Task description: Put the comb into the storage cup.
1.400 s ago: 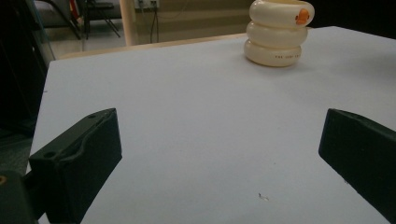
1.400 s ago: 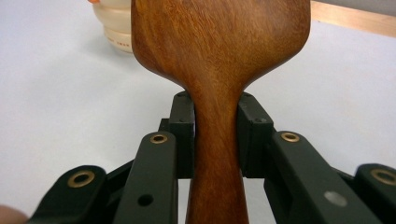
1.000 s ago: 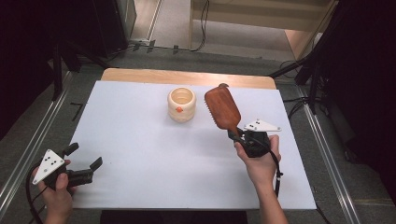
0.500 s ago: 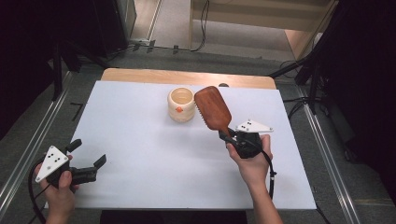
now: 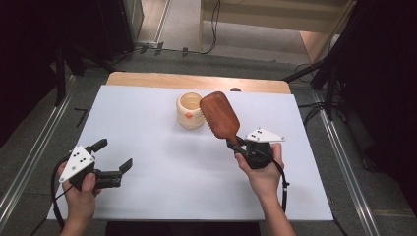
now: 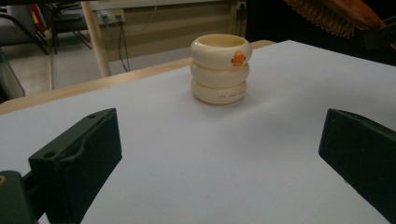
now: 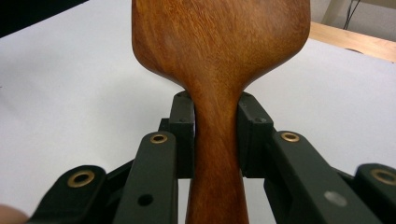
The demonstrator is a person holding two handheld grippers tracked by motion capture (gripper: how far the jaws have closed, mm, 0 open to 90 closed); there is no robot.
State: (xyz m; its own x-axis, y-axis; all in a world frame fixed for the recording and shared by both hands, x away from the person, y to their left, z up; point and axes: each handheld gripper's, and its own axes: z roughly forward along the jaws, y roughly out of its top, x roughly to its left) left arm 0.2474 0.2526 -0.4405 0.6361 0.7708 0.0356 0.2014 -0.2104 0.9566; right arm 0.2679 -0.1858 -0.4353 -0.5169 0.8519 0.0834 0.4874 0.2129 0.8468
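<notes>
Over the last second the right gripper (image 5: 235, 144), jaws clamped on the handle of the wooden hairbrush (image 5: 220, 115), carries it left until the brush head overlaps the rim of the cream cup (image 5: 189, 110), likely for insertion, while the left gripper (image 5: 114, 160) hangs open well short of the cup.

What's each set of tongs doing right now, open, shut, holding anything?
Left tongs: open, holding nothing, low over the table.
Right tongs: shut on the wooden hairbrush, clamped at its handle.
</notes>
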